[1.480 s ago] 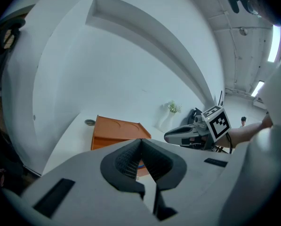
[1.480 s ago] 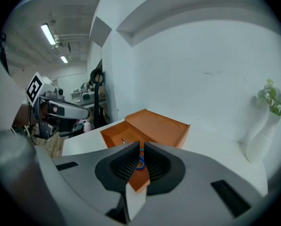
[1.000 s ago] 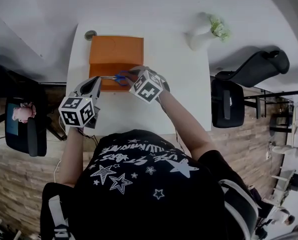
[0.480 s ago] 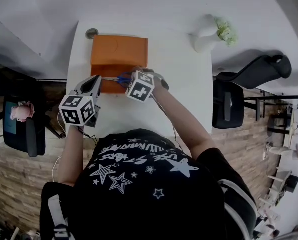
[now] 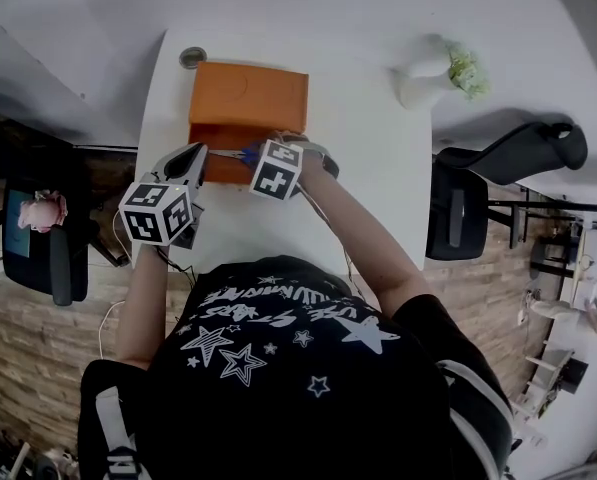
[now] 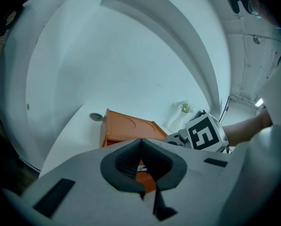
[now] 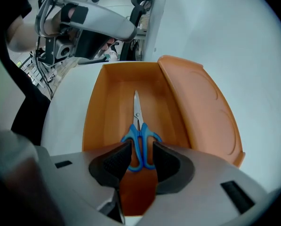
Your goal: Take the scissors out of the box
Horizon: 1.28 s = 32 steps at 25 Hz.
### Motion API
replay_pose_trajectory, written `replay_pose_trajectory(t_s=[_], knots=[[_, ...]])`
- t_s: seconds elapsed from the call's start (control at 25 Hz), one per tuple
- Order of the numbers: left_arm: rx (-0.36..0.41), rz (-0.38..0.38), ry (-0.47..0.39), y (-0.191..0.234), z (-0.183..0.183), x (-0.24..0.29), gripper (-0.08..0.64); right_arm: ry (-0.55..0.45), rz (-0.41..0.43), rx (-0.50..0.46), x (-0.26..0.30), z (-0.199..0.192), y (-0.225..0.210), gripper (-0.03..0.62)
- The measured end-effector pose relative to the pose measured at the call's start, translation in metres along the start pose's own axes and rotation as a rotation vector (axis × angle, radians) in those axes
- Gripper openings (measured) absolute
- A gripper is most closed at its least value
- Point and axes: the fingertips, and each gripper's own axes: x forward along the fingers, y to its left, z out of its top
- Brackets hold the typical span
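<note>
White table (image 5: 378, 168) fills the middle of the head view, with wood-pattern floor and dark office chairs (image 5: 458, 208) around it. On its far left part stands an orange box (image 7: 95, 112), its lid (image 7: 201, 107) folded open and lying beyond the tray on the side away from the person. A small round grommet (image 5: 192, 57) sits in the table just past the lid's left corner, and a white vase (image 5: 423, 83) with pale flowers stands well apart at the far right.

The scissors (image 7: 139, 126) lie flat on the floor of the tray, about midway between its long walls. Their blades are closed and point away from the right gripper (image 7: 141, 147), while the blue handles point toward it. That gripper reaches into the near end of the tray from the person's right. Its jaws stand narrowly apart, one dark pad on each side of the two handle loops. The left pad is against or just touching the left loop, and a thin strip of orange shows between the right loop and the right pad. The scissors rest on the tray, not lifted.

The left gripper (image 6: 140, 140) hangs by the box's near left corner, beside the right gripper, its tips over the tray's edge. Its jaws are pressed together at the tips with nothing between them; the orange tray shows through the hollow behind the pads
</note>
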Motion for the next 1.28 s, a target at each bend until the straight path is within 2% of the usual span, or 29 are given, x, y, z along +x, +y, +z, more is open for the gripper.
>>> replay_pose_trajectory(t_s=[0.28,0.48,0.96,1.28], knots=[[-0.017,0.008,0.004,0.006,-0.004,0.003,0.018,0.060,0.025,-0.028,0.007,-0.003,0.000,0.147],[-0.024,0.009,0.009,0.007,-0.007,0.004,0.018,0.079,0.053,-0.069,0.008,-0.001,0.006,0.109],[-0.011,0.000,0.027,0.000,-0.012,0.006,0.018,0.064,0.044,-0.098,0.007,-0.002,0.008,0.101],[0.039,0.007,0.025,-0.009,-0.005,-0.007,0.017,-0.024,0.019,-0.045,-0.015,0.001,0.006,0.100]])
